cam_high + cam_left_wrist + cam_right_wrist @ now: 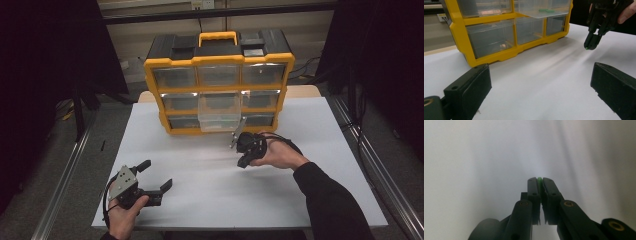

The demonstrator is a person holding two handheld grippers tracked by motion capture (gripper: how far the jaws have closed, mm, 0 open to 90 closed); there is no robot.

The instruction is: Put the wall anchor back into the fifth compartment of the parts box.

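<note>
My right gripper (539,180) pinches 1 small green piece (539,179) clear of the table (210,200), ready for the pulled-out drawer (218,116); my left gripper (159,176) rests wide open.

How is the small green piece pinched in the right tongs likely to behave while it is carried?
The green piece is tiny beside the right tongs, so it is probably very light. Just a sliver peeks out at the tips, so it could slip free easily. Its visible edge looks rounded, so it may roll if dropped on the table.
</note>
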